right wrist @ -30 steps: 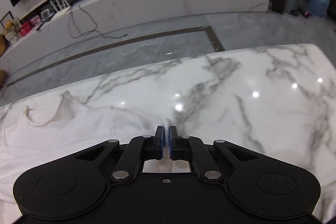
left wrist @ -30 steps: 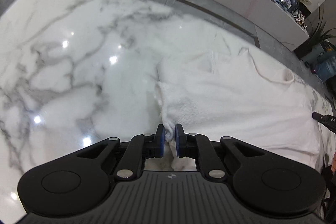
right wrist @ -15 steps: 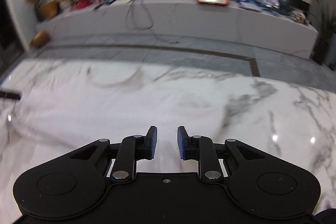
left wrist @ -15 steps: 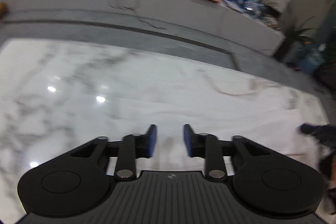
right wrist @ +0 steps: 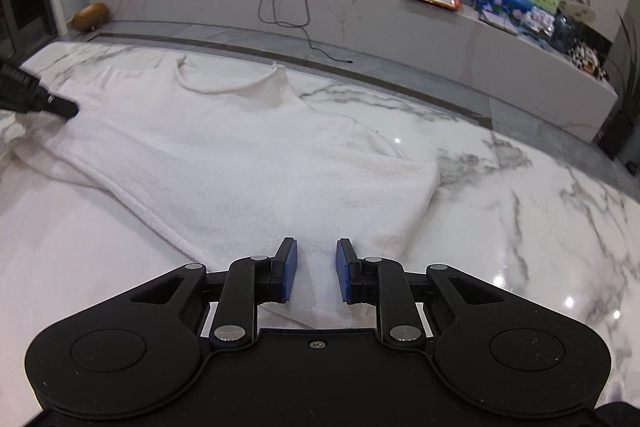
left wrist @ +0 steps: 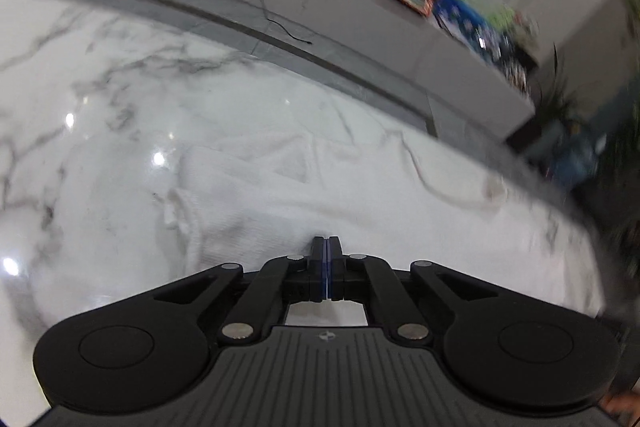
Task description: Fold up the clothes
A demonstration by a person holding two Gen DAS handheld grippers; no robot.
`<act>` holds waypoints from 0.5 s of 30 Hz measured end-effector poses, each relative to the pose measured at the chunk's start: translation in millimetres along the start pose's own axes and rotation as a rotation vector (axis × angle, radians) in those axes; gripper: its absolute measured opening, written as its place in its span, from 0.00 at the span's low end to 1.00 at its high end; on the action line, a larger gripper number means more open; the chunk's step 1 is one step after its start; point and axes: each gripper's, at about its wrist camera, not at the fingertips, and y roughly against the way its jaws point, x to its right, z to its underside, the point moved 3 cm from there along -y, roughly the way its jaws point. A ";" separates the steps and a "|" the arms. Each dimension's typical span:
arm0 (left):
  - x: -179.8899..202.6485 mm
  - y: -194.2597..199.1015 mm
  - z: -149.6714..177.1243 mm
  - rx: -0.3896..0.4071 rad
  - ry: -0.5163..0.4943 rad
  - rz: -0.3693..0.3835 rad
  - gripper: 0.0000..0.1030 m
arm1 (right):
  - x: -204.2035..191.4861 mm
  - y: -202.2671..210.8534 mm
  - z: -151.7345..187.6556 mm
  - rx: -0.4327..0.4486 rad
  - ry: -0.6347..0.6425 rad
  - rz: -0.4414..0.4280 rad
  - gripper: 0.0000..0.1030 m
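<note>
A white garment [right wrist: 224, 155] lies spread on a marble table [right wrist: 540, 227], a soft towelling-like top with its neckline [right wrist: 228, 85] toward the far edge. In the right wrist view it covers the left and middle of the table, reaching from the far edge down to the near edge under the camera, while the right side of the marble is bare and glossy. One part is folded over the body, ending in a straight edge [right wrist: 434, 183] toward the middle of the table.

The left gripper [left wrist: 327, 247] has its blue pads pressed flat together with no gap visible between them. Its tips sit low over the cloth, and whether a fold of cloth is pinched between them cannot be told; that view is blurred. In the right wrist view, the black tip of this same tool [right wrist: 60, 107] shows at the left edge, touching the garment's left side near the shoulder.

The right gripper [right wrist: 312, 269] has its jaws parted with a clear gap. The white cloth shows through the gap below them, and the pads grip nothing. It hangs over the near part of the garment, beside the folded piece's near corner.

Beyond the table's far edge is grey floor and a long low shelf [right wrist: 360, 7] with a trailing cable [right wrist: 288, 15].
</note>
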 end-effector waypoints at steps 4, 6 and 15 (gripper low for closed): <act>7.2 1.3 -3.2 0.025 -0.066 -0.089 0.01 | -0.5 4.8 3.2 0.004 0.039 -0.002 0.16; 11.2 8.4 -2.4 0.037 -0.108 -0.117 0.01 | 1.4 7.5 1.5 -0.006 0.017 -0.001 0.16; 51.1 20.6 23.8 -0.013 -0.344 -0.001 0.04 | -37.3 -2.2 -47.2 0.044 -0.002 -0.189 0.17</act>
